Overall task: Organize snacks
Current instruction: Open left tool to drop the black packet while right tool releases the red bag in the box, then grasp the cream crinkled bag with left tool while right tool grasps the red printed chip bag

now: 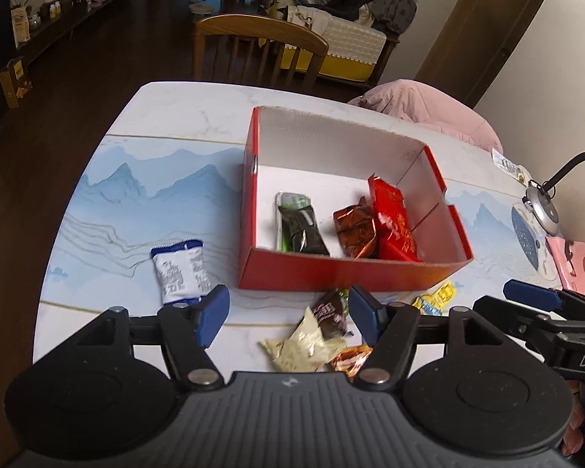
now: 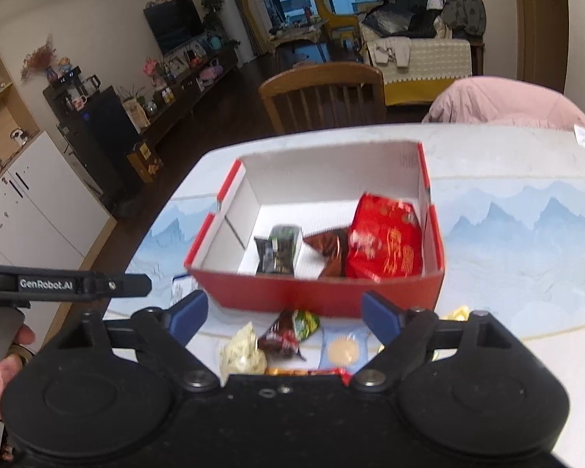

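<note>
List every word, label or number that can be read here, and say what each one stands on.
"GenRobot.AI": left gripper body, seen from the right wrist.
"DAS", cut off at the frame edge: right gripper body.
White snack packet, red packet, other wrappers: print too blurred to read.

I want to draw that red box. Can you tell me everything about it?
The box looks like cardboard, red outside and white inside, with no lid. It sits flat on the table, its side walls made of folded flaps. Inside lie three snacks: a green-black packet, a shiny brown one and a red one by the right wall. Nothing grips it.
</note>
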